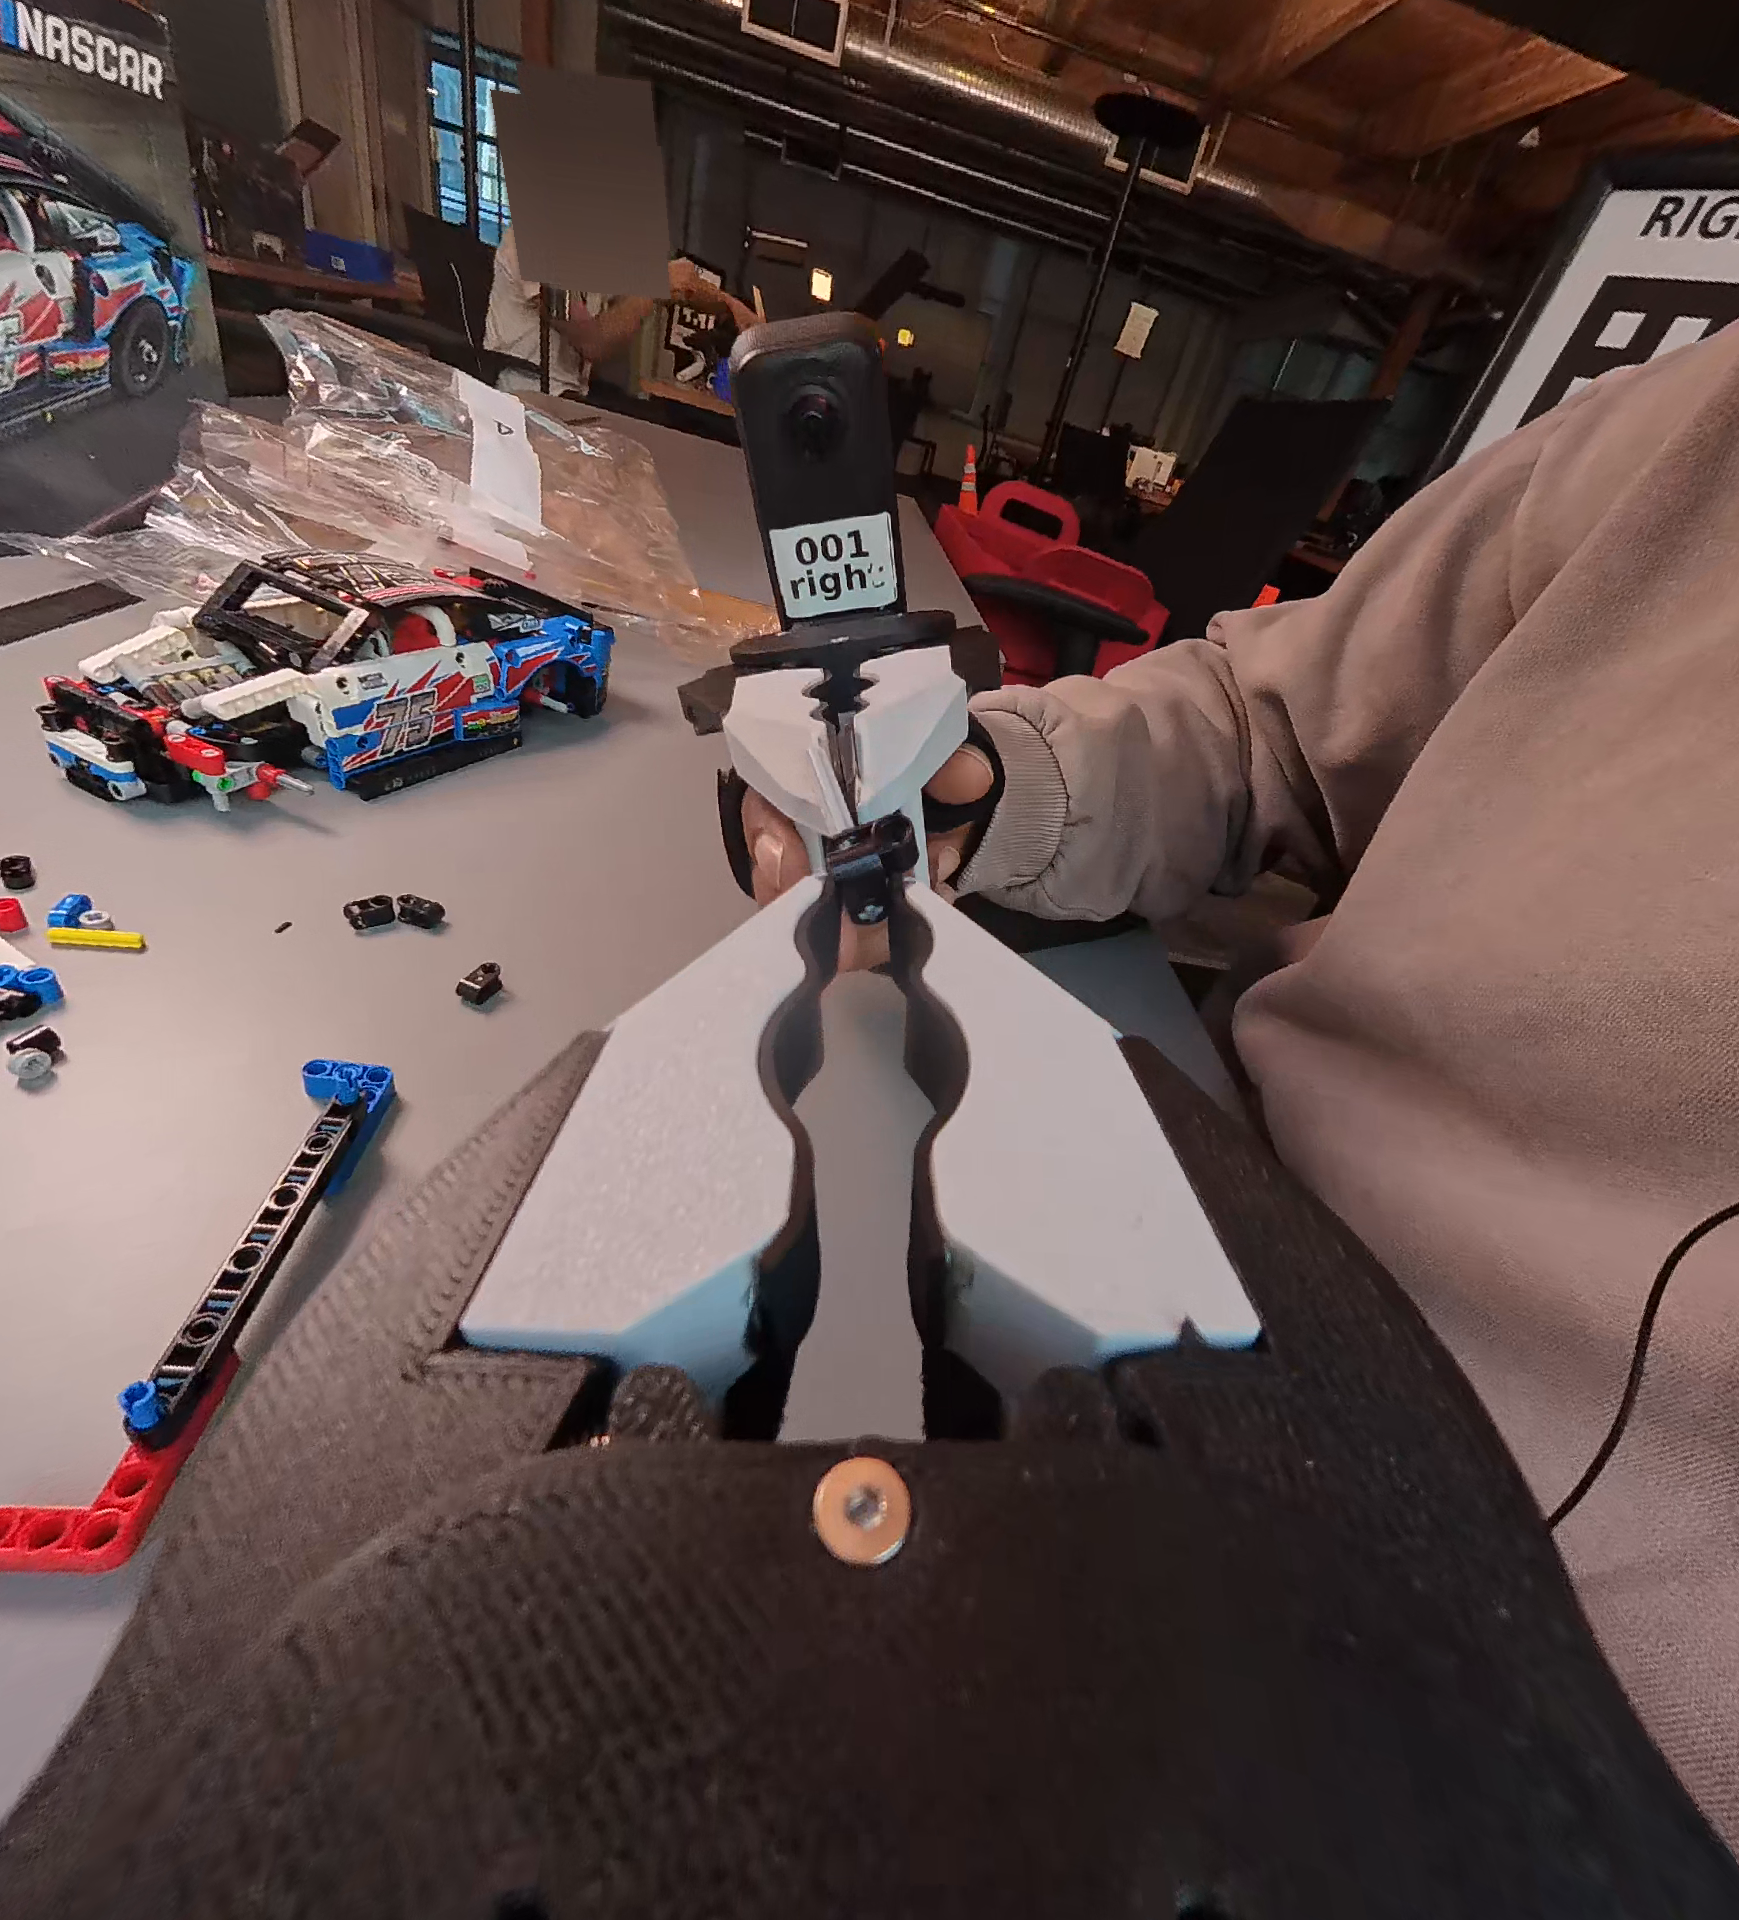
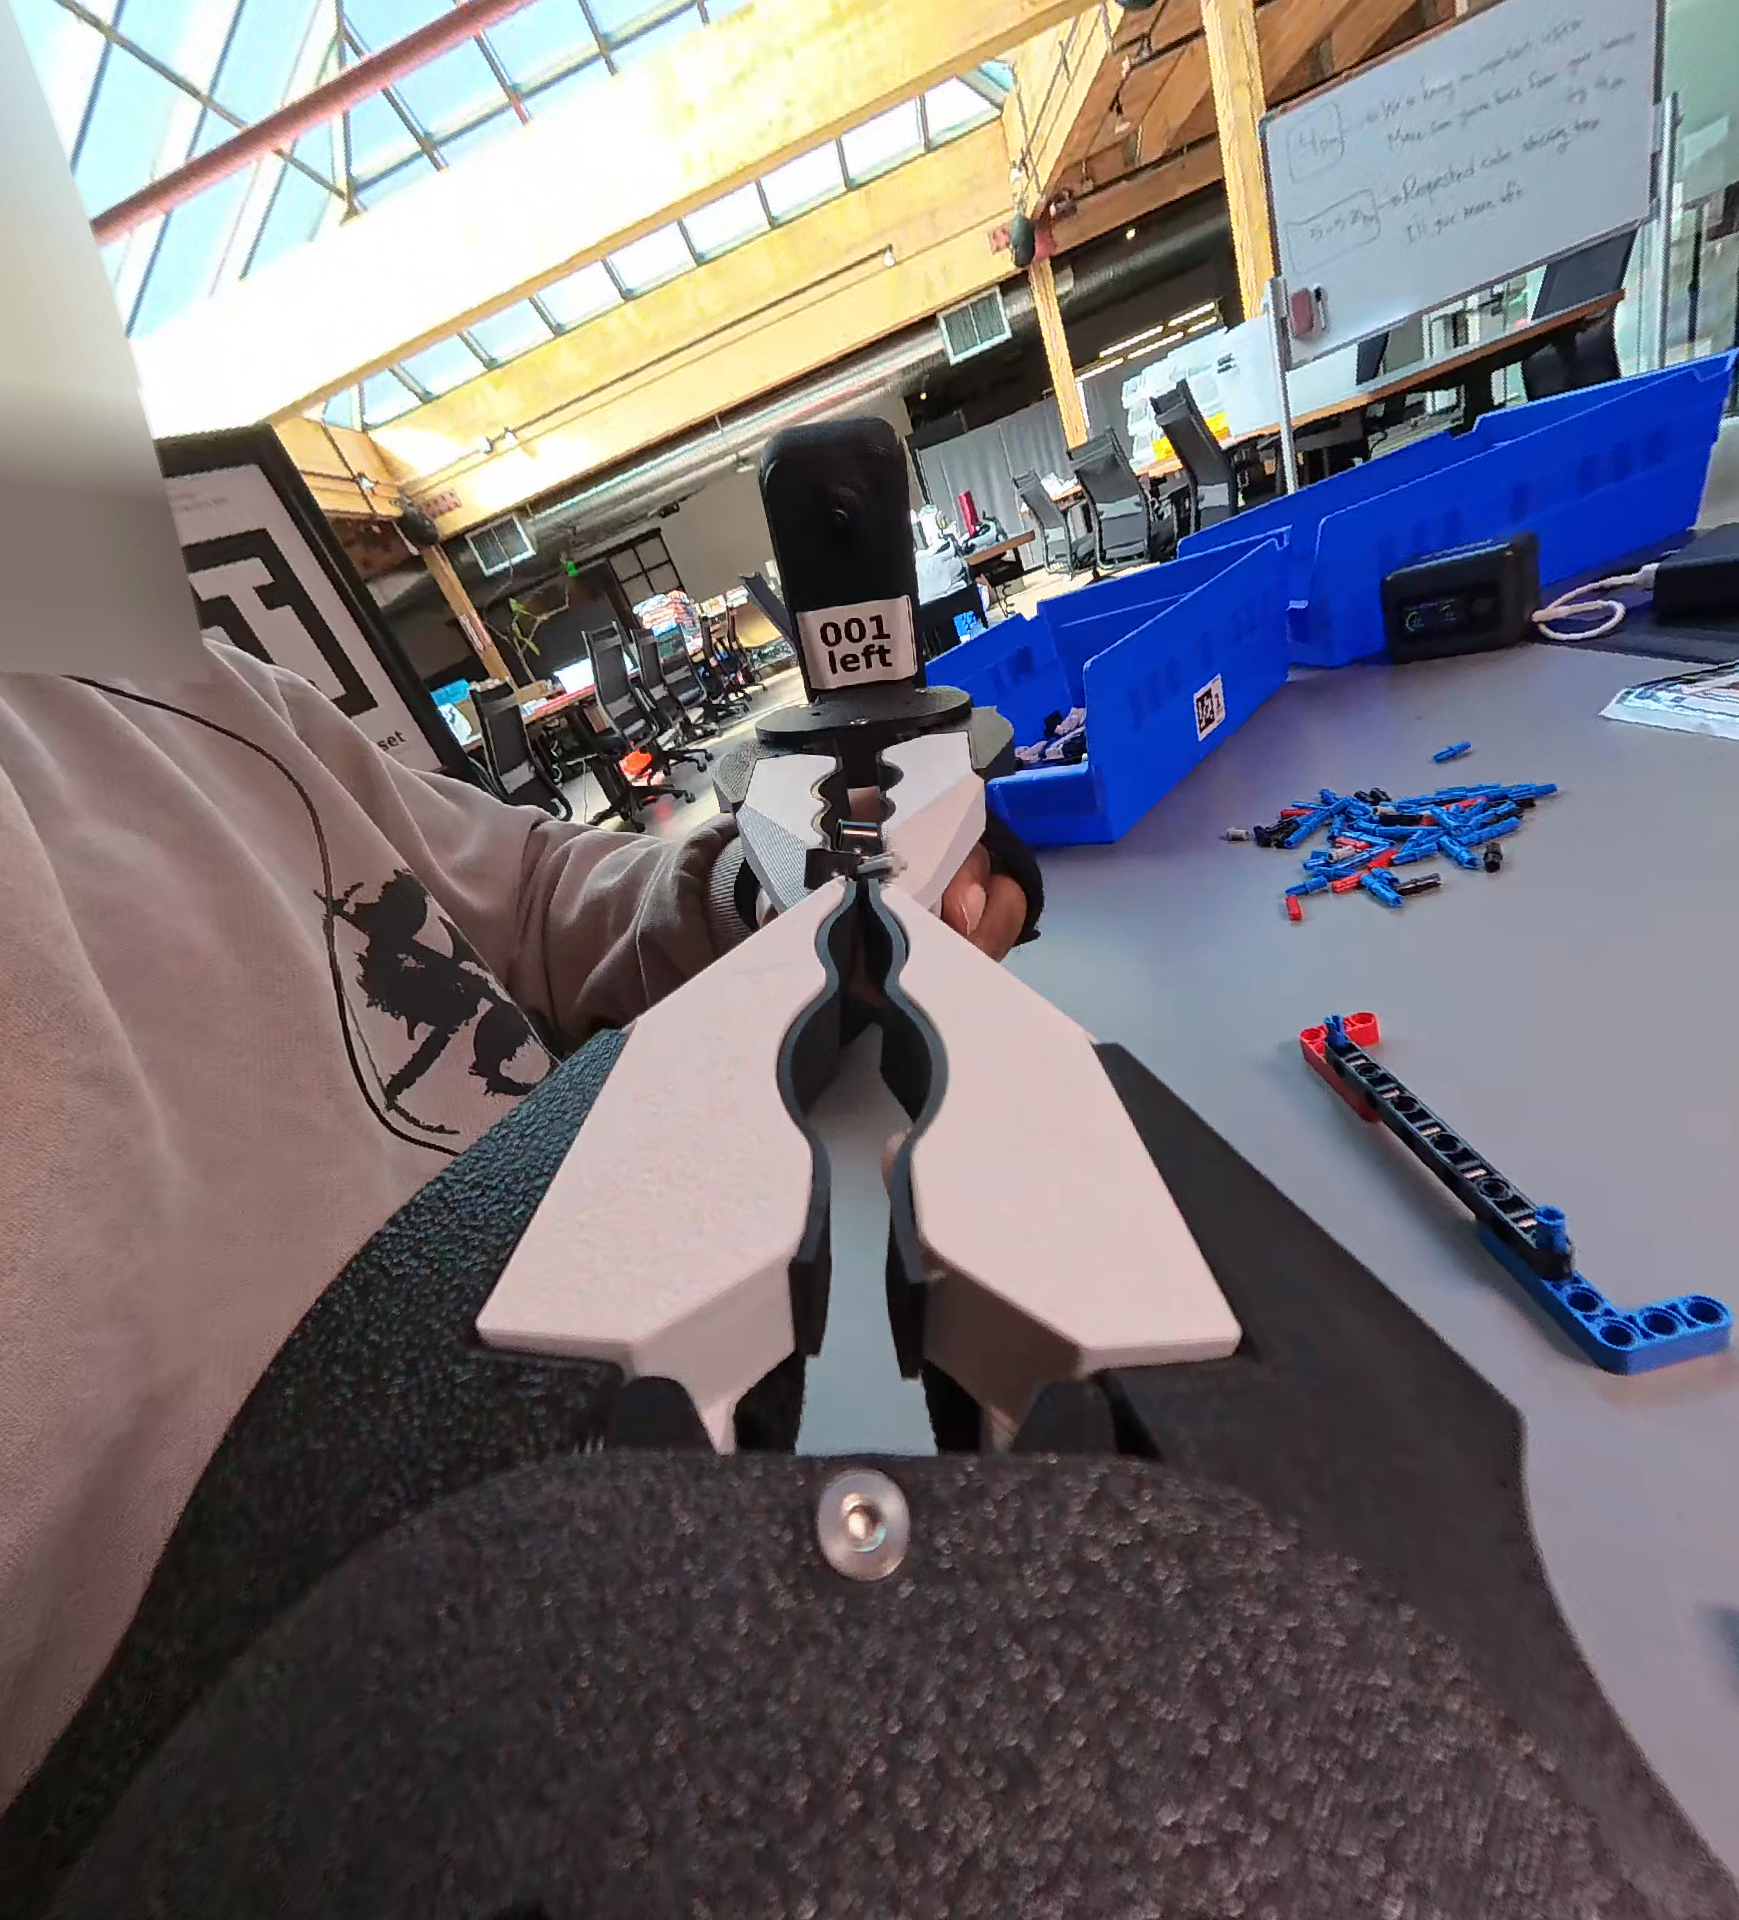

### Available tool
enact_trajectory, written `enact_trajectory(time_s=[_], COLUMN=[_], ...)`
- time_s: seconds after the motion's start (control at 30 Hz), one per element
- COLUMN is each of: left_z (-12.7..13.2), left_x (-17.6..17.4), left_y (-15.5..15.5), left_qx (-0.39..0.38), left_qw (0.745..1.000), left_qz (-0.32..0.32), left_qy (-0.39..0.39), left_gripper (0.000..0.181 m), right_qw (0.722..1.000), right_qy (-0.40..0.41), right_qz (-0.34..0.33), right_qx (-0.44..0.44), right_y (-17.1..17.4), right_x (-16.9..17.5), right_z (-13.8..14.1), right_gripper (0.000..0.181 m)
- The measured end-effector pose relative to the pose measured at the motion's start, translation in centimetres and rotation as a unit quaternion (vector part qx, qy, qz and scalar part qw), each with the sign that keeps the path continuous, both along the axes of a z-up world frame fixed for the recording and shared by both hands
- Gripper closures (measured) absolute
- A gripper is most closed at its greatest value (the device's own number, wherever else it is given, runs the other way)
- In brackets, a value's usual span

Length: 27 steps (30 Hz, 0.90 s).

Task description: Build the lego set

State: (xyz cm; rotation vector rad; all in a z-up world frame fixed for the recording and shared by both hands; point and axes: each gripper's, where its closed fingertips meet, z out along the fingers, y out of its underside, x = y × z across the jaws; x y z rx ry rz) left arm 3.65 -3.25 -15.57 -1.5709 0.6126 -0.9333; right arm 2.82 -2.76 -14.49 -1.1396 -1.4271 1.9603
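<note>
Held in mid-air above the grey table (image 1: 553,1049), tip to tip: left gripper (image 1: 860,904) and right gripper (image 2: 857,883), both nearly closed on one small black connector (image 1: 875,847). Probably light, rigid, slick plastic; best pinched across flat sides, clear of pin holes. Long beam assembly (image 1: 221,1320) lying untouched nearby.

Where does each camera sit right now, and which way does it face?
Left wrist view: sits on the left hand-held gripper, faces the right hand-held gripper tip to tip, a small black piece between; model car to one side; sleeve and hand show.
Right wrist view: sits on the right one, faces the left one; blue bins, loose pins; sweatshirt shows.
Shared: the black beam assembly on the grey table.
</note>
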Motion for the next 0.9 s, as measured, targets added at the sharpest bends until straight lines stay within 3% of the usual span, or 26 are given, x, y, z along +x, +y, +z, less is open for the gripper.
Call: enact_trajectory(time_s=[0.33,0.57,0.63,0.73,0.9], left_z=[-1.3,-2.8,-3.2,-3.7,-3.9], left_x=[0.3,0.7,0.9,1.1,1.1], left_y=[0.0,-0.3,-0.5,-0.6,-0.7], left_qx=[-0.024,-0.035,-0.039,-0.042,-0.045], left_qw=[0.999,0.998,0.997,0.996,0.996], left_qz=[-0.025,-0.042,-0.05,-0.054,-0.059], left_qy=[0.005,0.038,0.047,0.055,0.056], left_gripper=[0.176,0.176,0.176,0.176,0.176], right_qw=[0.999,0.997,0.995,0.99,0.989], right_qy=[0.001,-0.017,-0.024,-0.04,-0.04], right_qz=[0.001,0.0,0.007,0.029,0.032], right_qx=[0.032,0.081,0.098,0.13,0.137], right_y=[0.3,0.4,0.0,-1.0,-1.2], right_x=[0.2,0.4,0.4,0.6,0.7], right_z=[-0.9,-1.9,-2.3,-3.4,-3.6], right_gripper=[0.181,0.161,0.162,0.177,0.179])
